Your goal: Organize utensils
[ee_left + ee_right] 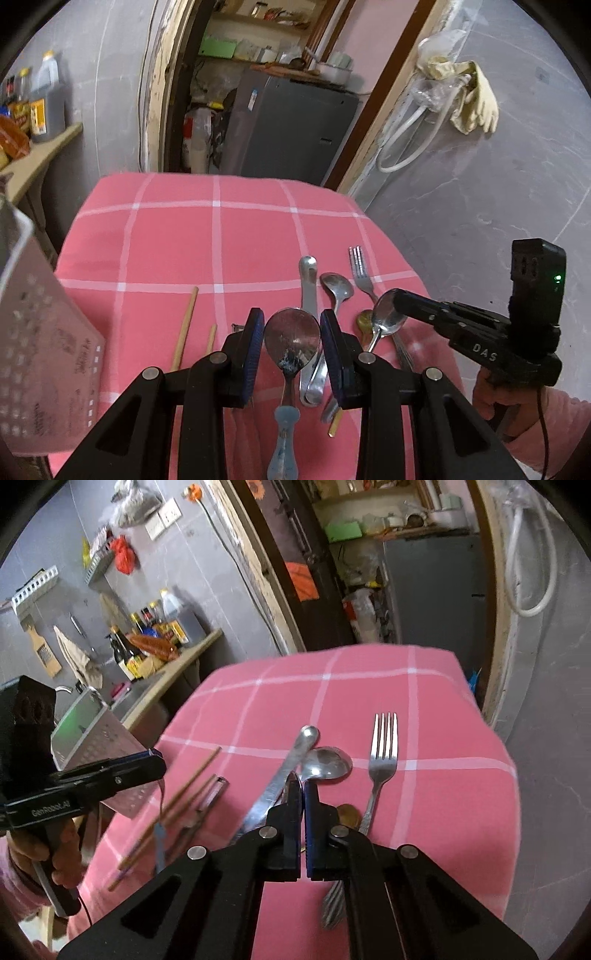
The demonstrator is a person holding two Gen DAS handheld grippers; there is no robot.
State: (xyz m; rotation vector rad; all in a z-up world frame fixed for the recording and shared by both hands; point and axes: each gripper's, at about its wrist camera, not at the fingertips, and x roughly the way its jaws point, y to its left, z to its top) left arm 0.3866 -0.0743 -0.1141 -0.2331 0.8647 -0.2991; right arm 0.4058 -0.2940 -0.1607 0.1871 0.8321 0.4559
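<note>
Right gripper (303,794): fingers pressed together on a spoon (388,314), bowl sticking out at 12 o'clock, lifted off the pink cloth (166,240). Left gripper (291,339): spread, a blue-handled spoon (291,339) between its fingers; we can't tell if it grips. Fork (382,760) and flat utensils lie at 12–1 o'clock, chopsticks (177,801) at 10, metal rack (44,350) at 9. We judge: mid-pick. Next: carry spoon to the rack, drop handle-down.
</note>
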